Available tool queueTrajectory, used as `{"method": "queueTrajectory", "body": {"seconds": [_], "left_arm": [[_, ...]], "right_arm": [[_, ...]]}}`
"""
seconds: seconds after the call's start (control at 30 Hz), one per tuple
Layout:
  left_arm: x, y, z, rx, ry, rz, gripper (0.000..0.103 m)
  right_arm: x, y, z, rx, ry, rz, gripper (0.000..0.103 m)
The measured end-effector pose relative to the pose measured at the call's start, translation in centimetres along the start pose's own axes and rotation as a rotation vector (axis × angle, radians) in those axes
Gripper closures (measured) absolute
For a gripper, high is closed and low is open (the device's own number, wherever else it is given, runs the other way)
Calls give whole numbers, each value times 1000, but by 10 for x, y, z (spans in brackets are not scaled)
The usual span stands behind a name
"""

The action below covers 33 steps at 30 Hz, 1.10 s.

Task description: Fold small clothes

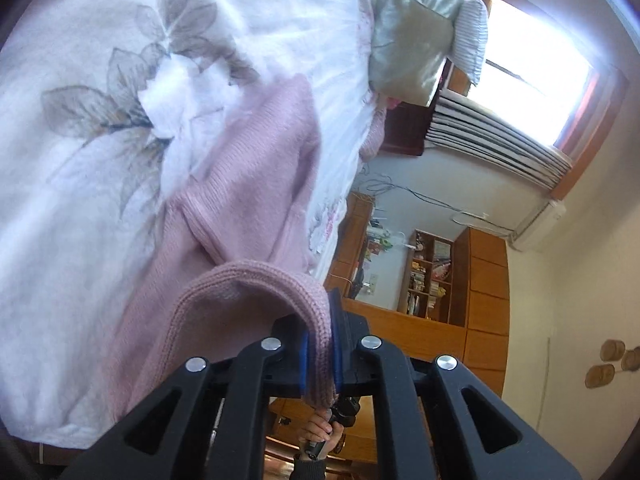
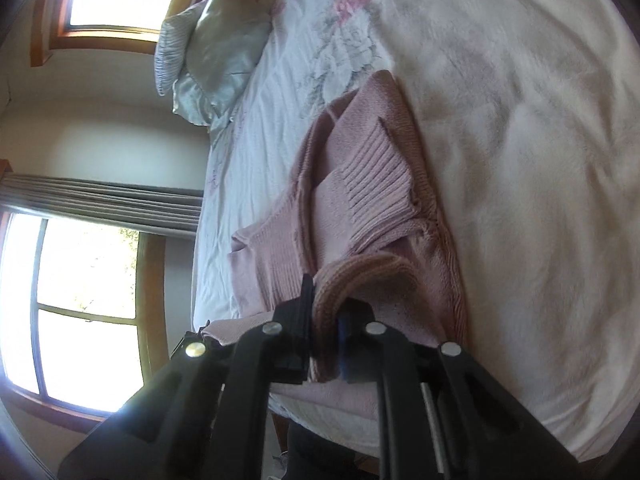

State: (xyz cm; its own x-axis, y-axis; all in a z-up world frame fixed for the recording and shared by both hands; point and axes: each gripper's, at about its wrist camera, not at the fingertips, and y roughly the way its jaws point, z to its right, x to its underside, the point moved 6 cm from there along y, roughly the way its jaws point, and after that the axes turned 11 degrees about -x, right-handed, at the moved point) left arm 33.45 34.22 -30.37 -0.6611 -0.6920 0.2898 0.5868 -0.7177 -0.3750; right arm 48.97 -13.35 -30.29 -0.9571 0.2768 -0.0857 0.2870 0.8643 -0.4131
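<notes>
Here, we log what shows:
Left hand-held gripper: clenched on the knitted edge of the pink sweater; we see the rolled hem pinched between its blue pads, arching up and away to the left.
Right hand-held gripper: also clamped on a pink knit edge of the sweater, the fold bunched between the two fingers.
Sweater place: we find it on the bed, its body lying on the pale blanket ahead of both hand-held grippers, near edge lifted into them; ribbed cuff or hem panel lies on top in the right view.
Hidden: we cannot tell which part of the garment each one holds; the far sleeve is blurred in the left view; the lower sweater is cut off behind the black linkages.
Person: a hand gripping a black handle shows under the left hand-held gripper.
Around: floral blanket, silvery pillow at the bed head, bright windows, pleated curtain, wooden bookshelf.
</notes>
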Motion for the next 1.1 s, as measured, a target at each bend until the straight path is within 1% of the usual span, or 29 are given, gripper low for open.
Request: {"method": "queueTrajectory", "body": {"seconds": [0.03,0.07,0.1,0.13,0.17,0.2,0.27,0.3,0.37,0.43,0.5,0.53,0.57,0.67,0.77,0.8,0.87,0.97,1.03,1.07,1.1], "left_arm": [[-7,5,-6,-6,-18,5,90],[-13,8,-10,-15,-30,11,85],[-17,10,-12,-23,-34,15,80],[-19,10,-13,-29,-34,27,78],[-20,6,-11,-31,-25,37,68],[-21,2,-7,-34,0,47,56],[-20,-6,4,-90,80,66,48],[-19,-8,11,-123,128,65,42],[-17,-12,25,-187,235,63,35],[-12,-9,40,-254,347,50,33],[-11,-3,51,-312,426,40,26],[-11,0,55,-346,462,37,25],[-12,4,58,-386,497,35,25],[-20,23,63,-498,569,16,25],[-24,39,65,-545,602,-24,25],[-27,46,68,-568,607,-29,25],[-33,50,61,-627,608,-26,24],[-35,53,55,-657,610,-37,25],[-29,55,60,-656,643,-36,32],[-26,55,63,-664,670,-27,44],[-22,58,67,-671,688,-29,62]], "right_arm": [[-5,4,6,11,13,1,84],[-10,6,9,6,26,2,76],[-14,5,9,7,28,14,71],[-17,2,8,8,22,27,68],[-20,-2,4,0,9,34,64],[-21,-6,1,-5,-9,36,64],[-22,-14,-8,18,-64,32,64],[-21,-17,-13,40,-102,25,64],[-19,-17,-22,86,-178,5,64],[-17,-14,-26,111,-226,-15,64],[-18,-8,-29,132,-257,-29,64],[-19,-4,-28,134,-258,-39,61],[-21,2,-27,136,-253,-46,58],[-29,14,-20,149,-238,-57,57],[-35,24,-13,161,-222,-71,56],[-37,27,-11,167,-219,-77,56],[-40,30,-7,185,-221,-83,56],[-42,31,-1,193,-218,-87,56],[-42,32,0,192,-221,-93,56],[-43,33,1,192,-224,-95,55],[-43,33,2,192,-226,-96,55]]}}
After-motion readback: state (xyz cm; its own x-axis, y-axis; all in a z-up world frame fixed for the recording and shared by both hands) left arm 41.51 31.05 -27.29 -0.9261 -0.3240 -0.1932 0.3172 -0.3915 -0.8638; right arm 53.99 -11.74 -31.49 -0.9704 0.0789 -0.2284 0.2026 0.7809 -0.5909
